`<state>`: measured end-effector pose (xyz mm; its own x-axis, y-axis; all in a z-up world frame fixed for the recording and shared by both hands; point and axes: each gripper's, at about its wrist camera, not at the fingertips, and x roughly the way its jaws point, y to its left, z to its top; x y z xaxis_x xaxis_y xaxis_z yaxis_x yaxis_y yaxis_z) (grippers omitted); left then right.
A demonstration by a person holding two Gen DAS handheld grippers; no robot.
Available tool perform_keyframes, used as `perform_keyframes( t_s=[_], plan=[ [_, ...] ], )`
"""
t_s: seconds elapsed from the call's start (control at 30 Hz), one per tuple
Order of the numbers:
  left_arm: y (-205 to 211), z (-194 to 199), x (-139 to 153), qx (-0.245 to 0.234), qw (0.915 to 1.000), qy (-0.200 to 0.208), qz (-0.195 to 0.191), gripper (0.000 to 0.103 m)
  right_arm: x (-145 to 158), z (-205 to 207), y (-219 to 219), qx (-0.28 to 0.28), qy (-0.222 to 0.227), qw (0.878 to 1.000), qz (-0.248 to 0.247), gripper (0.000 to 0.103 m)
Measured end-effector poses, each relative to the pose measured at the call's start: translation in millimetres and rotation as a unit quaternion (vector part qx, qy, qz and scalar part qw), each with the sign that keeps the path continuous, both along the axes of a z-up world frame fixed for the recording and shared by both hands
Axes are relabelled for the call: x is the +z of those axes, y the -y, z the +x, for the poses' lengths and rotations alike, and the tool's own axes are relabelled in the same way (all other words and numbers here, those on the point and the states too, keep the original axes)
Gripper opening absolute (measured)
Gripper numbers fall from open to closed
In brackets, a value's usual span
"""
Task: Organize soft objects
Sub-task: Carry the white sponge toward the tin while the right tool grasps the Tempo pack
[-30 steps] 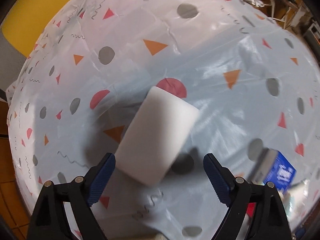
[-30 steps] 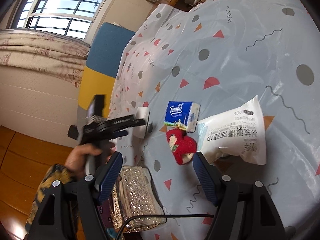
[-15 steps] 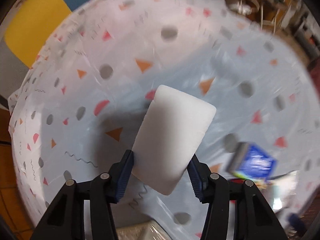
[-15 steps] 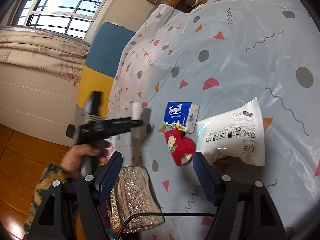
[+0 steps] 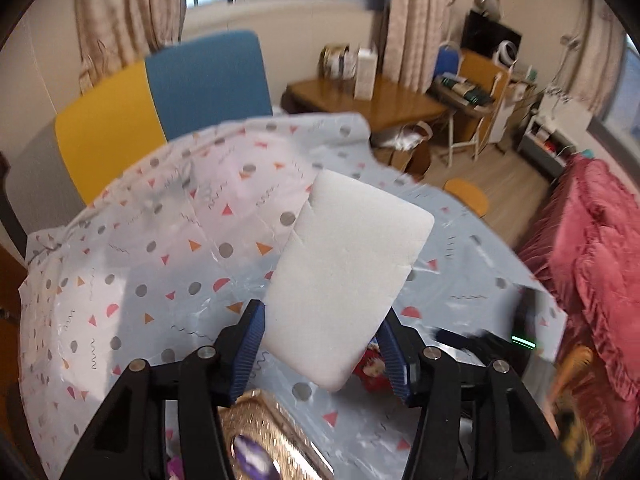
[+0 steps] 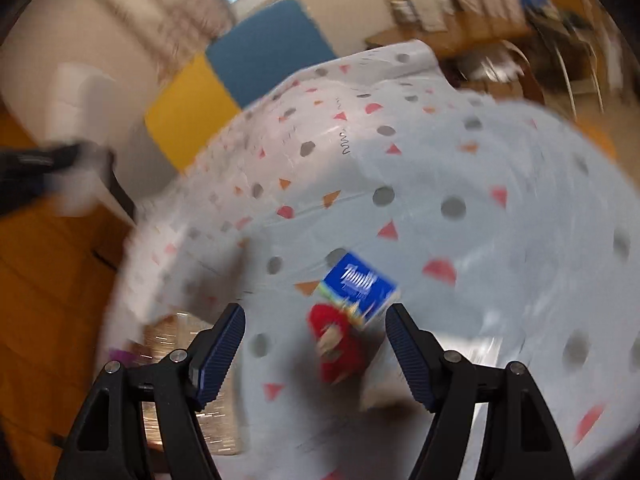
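Observation:
A white sponge block is held up above the patterned tablecloth, tilted, with my left gripper shut on its lower end. My right gripper stands open above the table with nothing between its pads. Below it lie a blue Tempo tissue pack and a red soft toy, touching each other. A white wipes bag lies blurred beside the toy. A bit of the red toy shows behind the sponge in the left wrist view.
A gold patterned tissue box sits at the table's near edge, also in the right wrist view as the gold box. Blue and yellow chair backs stand behind the table. A wooden desk and a red bedspread are farther off.
My left gripper closed on the white sponge and lifted it off the table, tilting up toward the room. My right gripper rolled and shifted, so its view is blurred.

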<state>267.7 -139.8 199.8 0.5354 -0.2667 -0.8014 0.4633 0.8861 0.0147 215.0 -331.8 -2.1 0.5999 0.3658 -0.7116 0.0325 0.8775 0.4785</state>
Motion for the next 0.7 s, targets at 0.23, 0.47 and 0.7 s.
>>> perform_keyframes(
  t_s=[0.23,0.47,0.7],
  plan=[
    [-75,-62,32,0.026,0.9983,0.024,-0.047,0.057,-28,61,-26,0.039,-0.044,0.995,-0.077,0.072],
    [-166,-107,27,0.078,0.9935,0.030,-0.077,0.058,-86,103,-43,0.074,-0.121,0.979,-0.150,0.072],
    [-247,-140,-5,0.153,0.9808,0.013,-0.120,0.058,-103,96,-61,0.090,-0.119,0.964,-0.221,0.060]
  ],
)
